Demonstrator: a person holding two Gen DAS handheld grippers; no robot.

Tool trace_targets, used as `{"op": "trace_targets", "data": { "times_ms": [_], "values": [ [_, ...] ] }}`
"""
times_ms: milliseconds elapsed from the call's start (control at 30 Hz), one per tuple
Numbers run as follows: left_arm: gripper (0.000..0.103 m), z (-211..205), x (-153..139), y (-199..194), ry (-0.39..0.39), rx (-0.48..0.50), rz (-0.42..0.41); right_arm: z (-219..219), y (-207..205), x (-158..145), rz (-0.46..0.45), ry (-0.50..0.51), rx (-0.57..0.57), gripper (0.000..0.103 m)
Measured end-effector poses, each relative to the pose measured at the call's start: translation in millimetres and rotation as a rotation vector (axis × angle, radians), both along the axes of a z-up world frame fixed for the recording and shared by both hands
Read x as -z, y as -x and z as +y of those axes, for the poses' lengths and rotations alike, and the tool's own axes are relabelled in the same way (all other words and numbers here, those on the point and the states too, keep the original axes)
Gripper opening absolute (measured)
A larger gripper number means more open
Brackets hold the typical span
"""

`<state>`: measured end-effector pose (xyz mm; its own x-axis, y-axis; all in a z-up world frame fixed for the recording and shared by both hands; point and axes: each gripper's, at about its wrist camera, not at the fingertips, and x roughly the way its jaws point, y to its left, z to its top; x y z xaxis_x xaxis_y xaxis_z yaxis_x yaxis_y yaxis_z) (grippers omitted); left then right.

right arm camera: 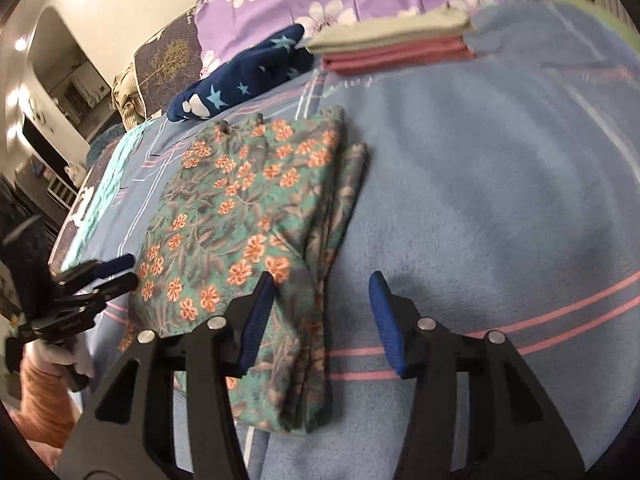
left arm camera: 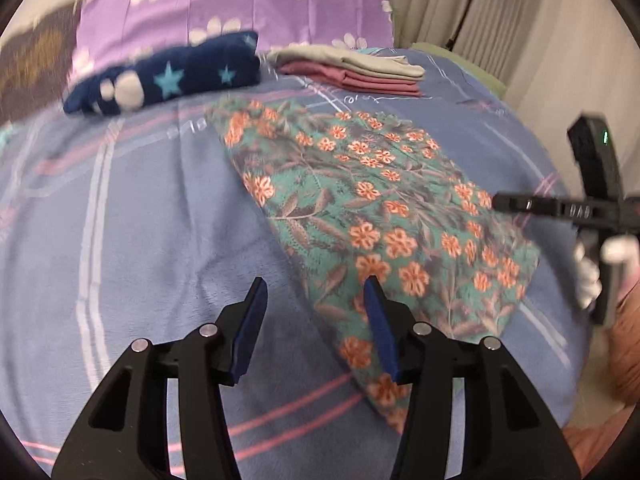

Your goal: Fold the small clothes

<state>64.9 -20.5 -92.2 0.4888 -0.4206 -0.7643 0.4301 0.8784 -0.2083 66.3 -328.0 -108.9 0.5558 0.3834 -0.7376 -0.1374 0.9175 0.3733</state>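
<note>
Floral garment (left arm camera: 372,208) beside left claw (left arm camera: 318,304)

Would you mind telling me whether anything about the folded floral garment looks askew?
Slightly. On the floral garment, the right-hand layers stick out past the top layer as an uneven strip, so the edges do not line up. The beige and pink stack behind looks tidy.

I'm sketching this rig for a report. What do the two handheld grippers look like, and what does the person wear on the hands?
Both the left gripper and right gripper have matte black angular frames with triangular cut-outs and round silver pivot pins. Their fingers carry flat dark blue pads. In the left wrist view, the right gripper's black body shows a small green light. The hand wears a white glove.
</note>
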Motion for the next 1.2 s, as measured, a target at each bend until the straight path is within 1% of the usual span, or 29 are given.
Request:
{"op": "trace_targets", "data": {
  "times_ms": [67,167,333,433,600,733,1000,1100,1200],
  "values": [
    [0.053,2.8,4.4,-11.2,0.06,-0.007,0.04,-0.4,-6.6,6.6,0.025,-0.015,-0.007,0.053],
    [0.054,3.4,9.0,-25.4,0.127,-0.005,0.08,-1.8,-13.4,9.1,0.033,-0.036,-0.02,0.055],
    [0.056,-2.6,16.2,-50.4,0.138,0.006,0.121,1.3,-26.4,9.6,0.035,-0.043,-0.046,0.059],
    [0.059,-5.6,18.8,-67.0,0.163,0.008,0.145,4.6,-34.9,9.4,0.031,-0.039,-0.059,0.061],
    [0.06,-9.0,21.2,-89.5,0.173,0.016,0.163,10.8,-49.2,9.3,0.025,-0.036,-0.076,0.063],
    [0.06,-10.1,21.8,-108.4,0.17,0.018,0.157,12.6,-58.3,10.0,0.02,-0.043,-0.087,0.064],
    [0.06,-16.2,24.6,-145.9,0.173,0.005,0.15,17.4,-87.9,16.4,0.021,-0.092,-0.092,0.065],
    [0.06,-22.3,26.5,-155.2,0.157,0.016,0.134,20.0,-98.9,17.3,0.015,-0.109,-0.093,0.065],
    [0.06,-27.5,26.8,-161.9,0.132,0.033,0.12,23.0,-104.4,17.0,0.006,-0.099,-0.106,0.062]
  ]
}}
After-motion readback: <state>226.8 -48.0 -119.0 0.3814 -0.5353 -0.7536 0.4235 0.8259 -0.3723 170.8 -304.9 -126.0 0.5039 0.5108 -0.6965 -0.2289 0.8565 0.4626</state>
